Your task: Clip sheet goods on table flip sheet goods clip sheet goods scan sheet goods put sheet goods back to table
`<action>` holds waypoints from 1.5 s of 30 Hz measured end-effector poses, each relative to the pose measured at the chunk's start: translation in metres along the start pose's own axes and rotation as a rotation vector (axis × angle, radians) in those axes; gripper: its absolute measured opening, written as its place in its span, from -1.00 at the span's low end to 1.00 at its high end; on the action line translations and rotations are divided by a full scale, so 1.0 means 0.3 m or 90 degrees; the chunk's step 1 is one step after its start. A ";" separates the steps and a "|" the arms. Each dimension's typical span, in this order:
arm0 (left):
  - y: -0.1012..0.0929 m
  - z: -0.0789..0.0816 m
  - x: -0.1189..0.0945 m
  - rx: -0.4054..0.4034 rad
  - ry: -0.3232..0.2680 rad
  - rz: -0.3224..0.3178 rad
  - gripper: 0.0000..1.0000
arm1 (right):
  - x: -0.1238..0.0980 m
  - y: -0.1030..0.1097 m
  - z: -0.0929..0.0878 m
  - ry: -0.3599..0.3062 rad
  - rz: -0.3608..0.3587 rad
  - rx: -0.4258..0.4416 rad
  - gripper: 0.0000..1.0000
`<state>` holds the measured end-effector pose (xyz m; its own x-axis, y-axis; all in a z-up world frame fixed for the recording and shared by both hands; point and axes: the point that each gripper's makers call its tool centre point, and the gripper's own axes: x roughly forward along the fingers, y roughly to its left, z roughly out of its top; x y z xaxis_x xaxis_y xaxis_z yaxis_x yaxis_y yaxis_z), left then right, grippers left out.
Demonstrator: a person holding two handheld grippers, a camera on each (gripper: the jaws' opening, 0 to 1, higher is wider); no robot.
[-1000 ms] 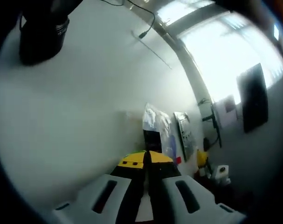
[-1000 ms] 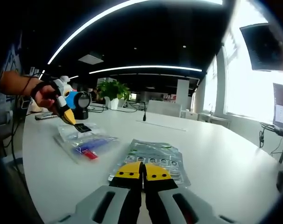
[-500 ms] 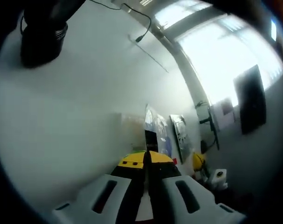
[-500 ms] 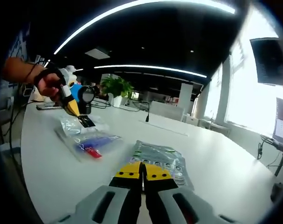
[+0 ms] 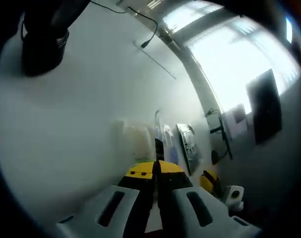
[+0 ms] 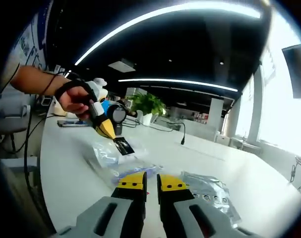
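Left gripper (image 5: 156,168): in the left gripper view we see its yellow-tipped jaws pressed together on the near end of a clear sheet bag (image 5: 162,141) with a dark label, which lifts off the white table (image 5: 81,114). Just beyond it a second silvery sheet pack (image 5: 187,141) lies flat on the table, toward the table edge by the bright window. A dark round object (image 5: 41,47) sits near the far table edge, with a thin cable (image 5: 145,27) and a thin rod (image 5: 157,59) further along. Right gripper (image 6: 150,182): in the right gripper view we see its jaws parted by a narrow gap, holding nothing, hovering over the table (image 6: 269,183). A hand (image 6: 73,99) carries the left gripper (image 6: 110,134), which pinches the clear bag (image 6: 108,151) by its black label, the bag raised at that end. The silvery pack (image 6: 207,191) lies flat just right of the jaws. A potted plant (image 6: 149,105) stands at the far side.
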<state>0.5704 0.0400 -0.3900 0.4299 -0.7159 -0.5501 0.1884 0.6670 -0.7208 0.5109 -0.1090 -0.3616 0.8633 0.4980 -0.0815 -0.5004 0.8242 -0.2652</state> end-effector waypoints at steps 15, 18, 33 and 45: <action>-0.004 0.005 -0.004 -0.003 -0.004 -0.012 -1.00 | 0.052 0.185 0.052 -0.002 0.074 -0.083 -0.81; -0.010 -0.005 -0.006 0.001 -0.004 -0.012 -1.00 | 0.060 0.210 0.056 0.001 0.083 -0.102 -0.80; -0.008 -0.001 -0.001 -0.002 -0.006 -0.021 -1.00 | 0.111 0.293 0.042 0.043 0.127 -0.172 -0.77; -0.019 -0.008 -0.003 -0.004 -0.006 -0.031 -1.00 | 0.165 0.356 0.026 0.071 0.134 -0.188 -0.77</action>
<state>0.5669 0.0364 -0.3864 0.4288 -0.7458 -0.5098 0.2038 0.6296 -0.7497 0.4997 0.0057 -0.3864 0.7534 0.6023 -0.2639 -0.6416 0.5850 -0.4961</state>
